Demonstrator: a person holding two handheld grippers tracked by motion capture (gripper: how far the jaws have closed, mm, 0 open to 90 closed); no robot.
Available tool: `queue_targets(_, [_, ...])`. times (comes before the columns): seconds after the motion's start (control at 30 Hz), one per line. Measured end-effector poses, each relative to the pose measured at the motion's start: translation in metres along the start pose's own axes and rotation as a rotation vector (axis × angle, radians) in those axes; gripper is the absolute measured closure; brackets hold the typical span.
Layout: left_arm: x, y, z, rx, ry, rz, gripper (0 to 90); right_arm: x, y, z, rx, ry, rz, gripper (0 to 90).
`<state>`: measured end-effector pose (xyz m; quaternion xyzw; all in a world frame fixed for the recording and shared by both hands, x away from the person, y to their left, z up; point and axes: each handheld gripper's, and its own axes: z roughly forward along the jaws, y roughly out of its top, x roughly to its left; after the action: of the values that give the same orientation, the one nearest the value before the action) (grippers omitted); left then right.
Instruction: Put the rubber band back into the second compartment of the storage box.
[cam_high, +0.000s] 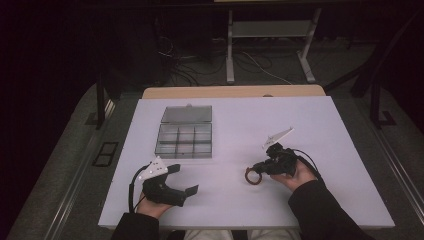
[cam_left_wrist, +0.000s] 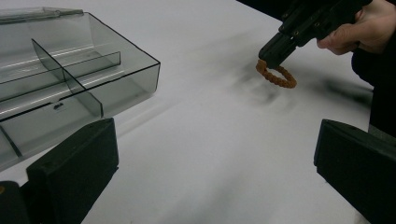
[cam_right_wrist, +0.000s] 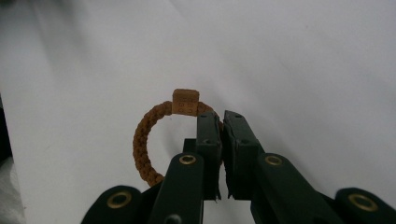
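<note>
A brown braided bracelet (cam_high: 252, 176) with a small square clasp lies just right of the table's middle, near the front. My right gripper (cam_high: 259, 169) is shut on its right side; in the right gripper view the two jaws pinch the cord of the bracelet (cam_right_wrist: 147, 135) just right of the clasp. The left gripper view shows the same bracelet (cam_left_wrist: 276, 76) farther off, hanging from the right gripper (cam_left_wrist: 271, 57). My left gripper (cam_high: 183, 179) rests at the front left with its jaws wide apart and nothing between them, its fingers (cam_left_wrist: 74, 172) framing bare table.
A clear plastic compartment box (cam_high: 185, 139) with its lid folded back stands left of centre on the white table (cam_high: 300, 120); its near corner (cam_left_wrist: 140, 70) sits close ahead of the left gripper. Table legs and cables lie on the floor beyond.
</note>
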<state>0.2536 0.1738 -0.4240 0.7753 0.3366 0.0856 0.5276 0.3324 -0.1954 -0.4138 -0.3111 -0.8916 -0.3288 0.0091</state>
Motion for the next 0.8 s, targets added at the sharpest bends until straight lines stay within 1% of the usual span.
queue_targets(0.33, [0.000,0.000,0.000,0.001,-0.001,0.001,0.0,0.003,0.014,0.000,-0.008,0.011,-0.025,83.8])
queue_targets(0.37, [0.000,0.000,0.000,0.000,-0.001,0.000,0.0,0.003,0.015,0.000,-0.008,0.009,-0.022,83.7])
queue_targets(0.5, [0.000,0.000,0.000,0.000,-0.002,0.001,0.0,0.005,0.021,0.000,-0.010,0.015,-0.039,83.7])
queue_targets(0.77, [0.000,0.000,0.000,-0.001,-0.002,0.000,0.0,0.008,0.035,-0.002,-0.023,0.022,-0.055,83.7])
queue_targets(0.8, [0.000,0.000,0.000,-0.001,-0.003,0.000,0.0,0.009,0.036,-0.001,-0.025,0.023,-0.051,83.7])
